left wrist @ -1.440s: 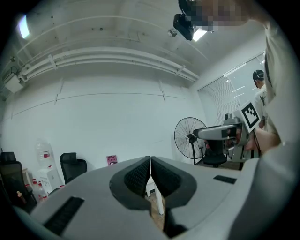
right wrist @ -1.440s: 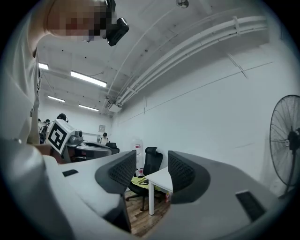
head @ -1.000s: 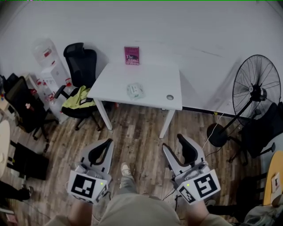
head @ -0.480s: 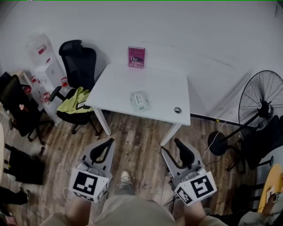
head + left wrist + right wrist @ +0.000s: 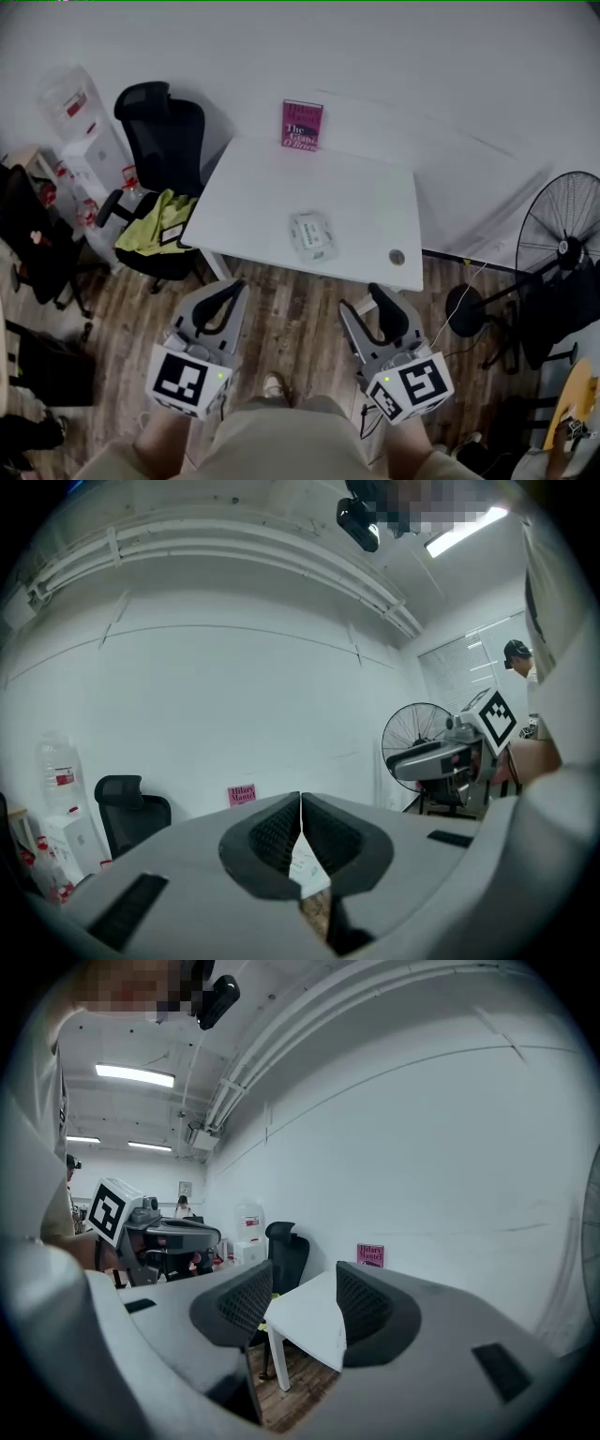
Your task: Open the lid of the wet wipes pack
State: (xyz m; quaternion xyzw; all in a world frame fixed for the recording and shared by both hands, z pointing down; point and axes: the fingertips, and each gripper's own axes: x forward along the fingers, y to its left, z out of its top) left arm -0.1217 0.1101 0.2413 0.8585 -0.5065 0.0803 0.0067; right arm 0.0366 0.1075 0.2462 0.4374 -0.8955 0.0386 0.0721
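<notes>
The wet wipes pack (image 5: 311,235), white with green print, lies flat near the front edge of a white table (image 5: 272,187), its lid down. Both grippers hang in the air over the wooden floor, short of the table and touching nothing. My left gripper (image 5: 232,287) is shut, its two pads pressed together with nothing between them (image 5: 300,810). To its right, my right gripper (image 5: 361,298) is open, and through its gap the table's corner (image 5: 314,1321) shows. The pack sits ahead of the grippers and between them.
A pink book (image 5: 302,125) stands against the wall at the table's back edge. A small round object (image 5: 397,256) lies at the front right corner. A black office chair (image 5: 155,131) with a yellow-green garment (image 5: 155,225) is left of the table; a floor fan (image 5: 567,244) is right.
The head view has come closer to the table, so the table and the pack now sit lower and further right in it. Both grippers keep the same jaw state and stay level.
</notes>
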